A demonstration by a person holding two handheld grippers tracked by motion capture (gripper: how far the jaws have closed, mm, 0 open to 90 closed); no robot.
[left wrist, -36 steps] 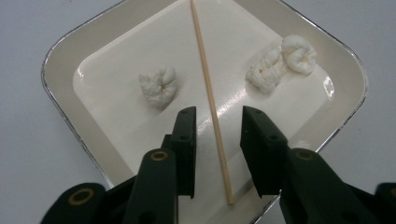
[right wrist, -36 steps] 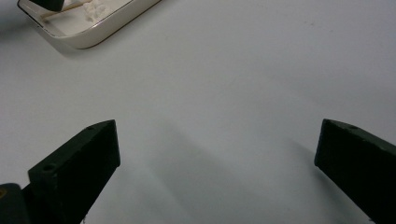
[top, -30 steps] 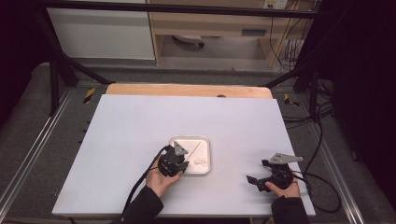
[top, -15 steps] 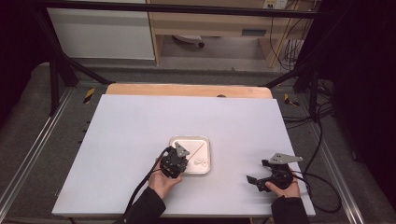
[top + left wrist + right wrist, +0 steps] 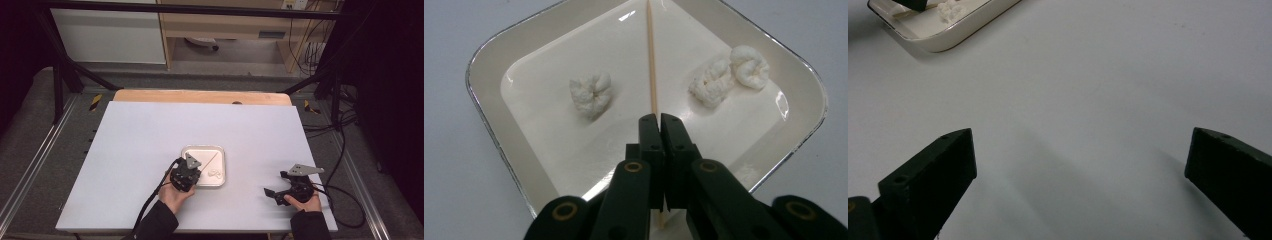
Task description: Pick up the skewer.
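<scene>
2 jaws of my left gripper (image 5: 659,122) have just been closing and now pinch the near end of the skewer (image 5: 652,65), pads flat against it with no gap left. The skewer runs straight away from me across the tray (image 5: 489,60), its far tip up on the opposite rim. It splits the tray floor: 1 white lump (image 5: 590,93) sits to its left, well clear of it, and 2 more (image 5: 729,75) touch each other on its right, near the right rim. Bare tray floor lies on both sides of the jaws.

In the high view my left gripper (image 5: 185,176) hangs over the tray's (image 5: 220,151) near left corner. The table (image 5: 140,135) is open on every side of the tray, with wide bare room to the left and toward the far wooden edge (image 5: 200,96).

My right gripper (image 5: 1078,165) stands with jaws wide apart, nothing between them, over bare tabletop. In the high view it (image 5: 274,192) sits well apart from the tray, close to the table's near right corner.
</scene>
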